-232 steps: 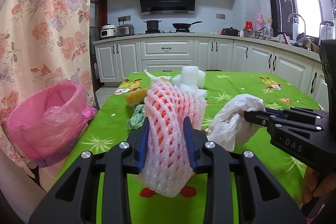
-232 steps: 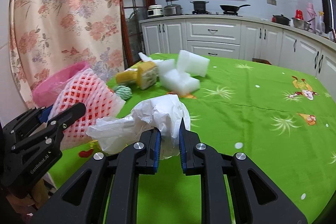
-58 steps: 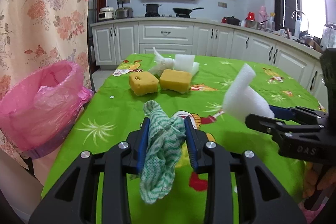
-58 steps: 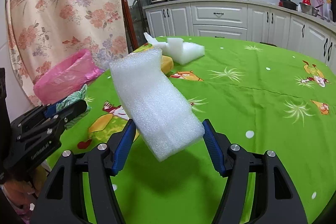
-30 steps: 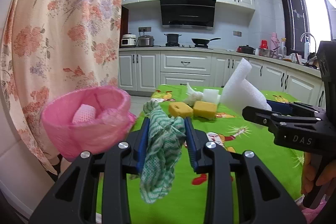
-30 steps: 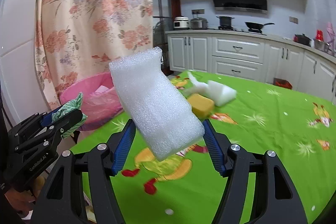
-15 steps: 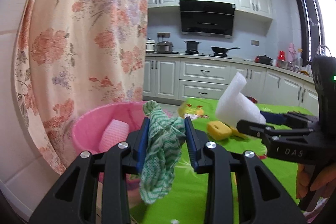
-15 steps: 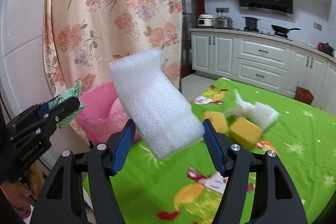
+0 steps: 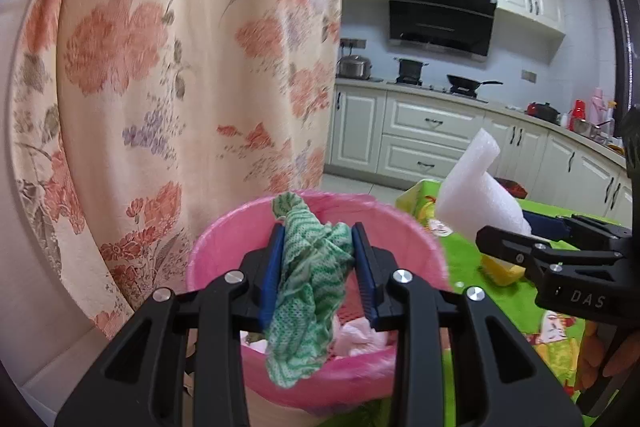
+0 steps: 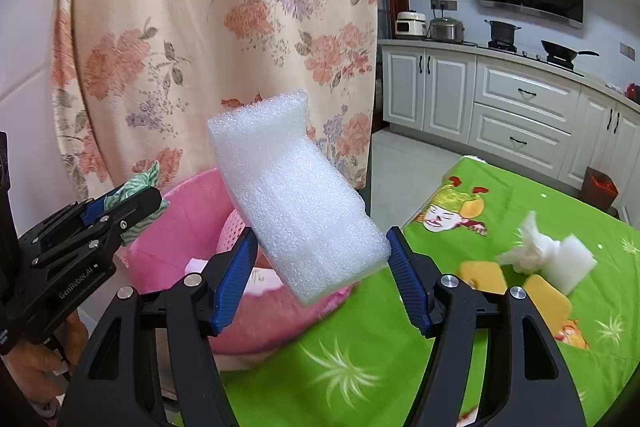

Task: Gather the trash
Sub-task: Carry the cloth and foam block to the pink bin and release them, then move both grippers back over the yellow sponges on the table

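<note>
White kitchen cabinets and a floral curtain [image 9: 192, 75] frame the scene as two handheld grippers arrive at a pink-lined trash bin [image 9: 224, 239] standing at the corner of a table with a green cloth [image 10: 500, 307]. The left gripper [image 9: 318, 267] is clenched on a green-and-white rag [image 9: 312, 291] hanging over the bin's mouth, while the right gripper [image 10: 320, 267] grasps a white foam block [image 10: 292, 199] between widely set jaws, just beside the bin's rim. Collection appears to be at the drop-off step: the next move calls for centring each load over the opening and letting go, the rag likely first. Two yellow sponges [image 10: 548, 299] and white scraps [image 10: 548, 251] lie on the cloth, uncollected. A second earlier both loads were over the tabletop with the bin off to the left; now the bin fills the left camera's lower view.
</note>
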The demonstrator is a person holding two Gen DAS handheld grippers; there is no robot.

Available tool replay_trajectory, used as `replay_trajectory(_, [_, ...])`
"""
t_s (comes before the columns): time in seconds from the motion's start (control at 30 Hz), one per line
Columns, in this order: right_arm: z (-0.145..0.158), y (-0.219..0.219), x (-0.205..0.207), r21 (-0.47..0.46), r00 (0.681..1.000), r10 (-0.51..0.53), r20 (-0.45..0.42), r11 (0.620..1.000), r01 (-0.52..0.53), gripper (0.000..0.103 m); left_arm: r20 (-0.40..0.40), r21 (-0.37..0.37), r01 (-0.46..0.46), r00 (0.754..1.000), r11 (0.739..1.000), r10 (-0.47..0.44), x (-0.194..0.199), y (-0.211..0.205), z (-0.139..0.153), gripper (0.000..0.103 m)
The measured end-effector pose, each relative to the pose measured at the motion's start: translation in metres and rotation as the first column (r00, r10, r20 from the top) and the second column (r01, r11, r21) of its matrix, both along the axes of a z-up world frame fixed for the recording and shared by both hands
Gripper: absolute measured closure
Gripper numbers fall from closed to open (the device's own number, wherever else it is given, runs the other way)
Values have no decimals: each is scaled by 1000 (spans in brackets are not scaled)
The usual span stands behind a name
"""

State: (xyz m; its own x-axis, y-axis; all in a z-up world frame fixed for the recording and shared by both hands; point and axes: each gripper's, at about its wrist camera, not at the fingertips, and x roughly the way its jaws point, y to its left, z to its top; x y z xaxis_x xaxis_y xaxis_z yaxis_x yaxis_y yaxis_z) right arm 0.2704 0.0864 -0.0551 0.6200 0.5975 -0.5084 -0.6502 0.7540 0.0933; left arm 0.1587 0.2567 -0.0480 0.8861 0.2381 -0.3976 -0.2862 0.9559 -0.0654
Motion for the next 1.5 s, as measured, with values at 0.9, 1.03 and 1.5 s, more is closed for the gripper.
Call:
replay_trajectory(0.9, [-10, -14, 8, 52, 999, -9, -31, 999, 11, 27, -5, 3, -73, 997, 997, 73, 1, 14, -21, 6])
replay_trajectory(1.03, [-18, -43, -2, 37, 999, -45, -11, 998, 46, 21, 5, 18, -76, 997, 997, 76, -5, -12, -18, 5])
replay_trajectory(1.5, [-59, -166, -5, -16, 975, -218, -37, 976, 218, 21, -22, -15, 150, 988, 989, -150, 15, -142, -31, 5])
